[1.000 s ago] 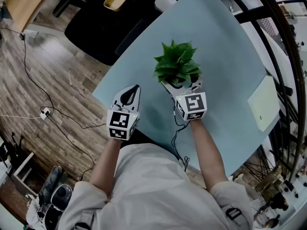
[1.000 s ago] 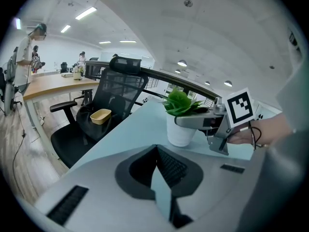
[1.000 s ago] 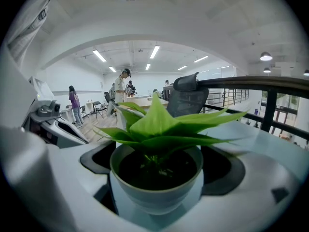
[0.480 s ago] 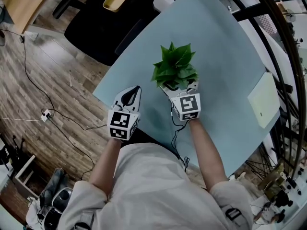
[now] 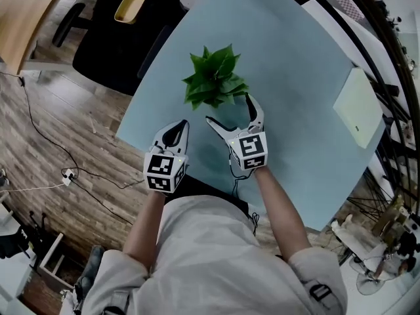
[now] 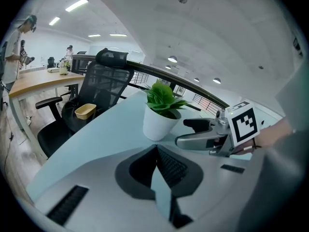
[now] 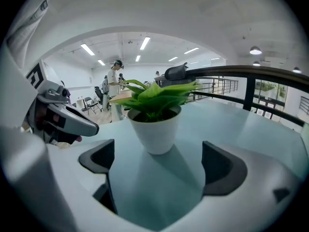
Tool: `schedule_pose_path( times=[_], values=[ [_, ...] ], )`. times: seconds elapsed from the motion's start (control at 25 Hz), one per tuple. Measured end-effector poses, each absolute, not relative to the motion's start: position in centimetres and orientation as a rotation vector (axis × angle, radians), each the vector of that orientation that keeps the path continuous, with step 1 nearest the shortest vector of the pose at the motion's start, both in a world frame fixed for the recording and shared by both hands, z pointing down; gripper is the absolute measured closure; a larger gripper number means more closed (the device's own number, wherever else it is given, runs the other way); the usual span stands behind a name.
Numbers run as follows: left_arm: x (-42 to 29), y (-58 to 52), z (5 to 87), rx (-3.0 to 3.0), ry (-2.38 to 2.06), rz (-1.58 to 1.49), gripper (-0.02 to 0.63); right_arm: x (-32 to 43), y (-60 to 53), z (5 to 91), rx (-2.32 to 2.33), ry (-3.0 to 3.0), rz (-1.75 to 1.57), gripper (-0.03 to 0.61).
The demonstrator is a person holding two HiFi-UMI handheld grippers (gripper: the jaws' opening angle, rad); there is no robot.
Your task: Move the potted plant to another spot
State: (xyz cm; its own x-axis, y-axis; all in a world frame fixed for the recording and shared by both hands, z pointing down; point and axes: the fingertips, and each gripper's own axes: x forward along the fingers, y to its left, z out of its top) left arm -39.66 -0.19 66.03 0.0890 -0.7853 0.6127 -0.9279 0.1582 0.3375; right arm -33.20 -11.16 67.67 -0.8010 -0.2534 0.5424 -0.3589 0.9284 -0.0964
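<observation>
**Right jaws wide, plant standing free on the table**

My right gripper (image 7: 157, 164) has its jaws spread wide with nothing between them but bare tabletop. The potted plant (image 7: 154, 124) stands upright just beyond the two dark pads (image 7: 219, 167), centred on the gap and touching neither. My left gripper (image 6: 157, 164) has its jaws pressed together to a point and holds nothing.

In the head view the plant (image 5: 213, 81) sits in the upper middle of the frame, near the left edge of the pale blue table (image 5: 295, 64). My right gripper (image 5: 230, 109) is just below it and to the right. My left gripper (image 5: 178, 128) is lower left, near the table's edge and apart from the plant.

That view shows only leaves. The two gripper views show the plain white pot, and the right one shows the dark soil inside its rim. The left gripper view also catches my right gripper from the side, at centre right just beside the pot.

Only the head view shows the pale green sheet (image 5: 357, 107) at the table's right edge and the cables on the wooden floor (image 5: 46, 130) at left. The black office chair (image 5: 111, 51) at upper left carries a yellow tray (image 5: 129, 6); the left gripper view shows both at its centre left. A person (image 7: 114, 76) stands far off in the right gripper view, left of centre.

The only print I can make out is the black-and-white square patterns on the marker cubes (image 5: 252, 151).
</observation>
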Motion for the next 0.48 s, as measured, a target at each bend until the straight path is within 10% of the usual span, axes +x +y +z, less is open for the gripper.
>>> schedule_pose_path(
  times=[0.12, 0.28, 0.48],
  values=[
    [-38.1, -0.6, 67.0, 1.674, -1.660, 0.266, 0.601, -30.5, -10.8, 68.5, 0.493, -2.478, 0.264, 0.074],
    [-35.8, -1.4, 67.7, 1.737, -1.571, 0.329, 0.601, -26.2, -11.3, 66.8, 0.661, -2.441, 0.096, 0.552],
    [-32.0, -3.5, 67.3, 1.855, -1.445, 0.393, 0.601, -21.3, -11.3, 66.1, 0.796, -2.370, 0.120, 0.575]
  ],
)
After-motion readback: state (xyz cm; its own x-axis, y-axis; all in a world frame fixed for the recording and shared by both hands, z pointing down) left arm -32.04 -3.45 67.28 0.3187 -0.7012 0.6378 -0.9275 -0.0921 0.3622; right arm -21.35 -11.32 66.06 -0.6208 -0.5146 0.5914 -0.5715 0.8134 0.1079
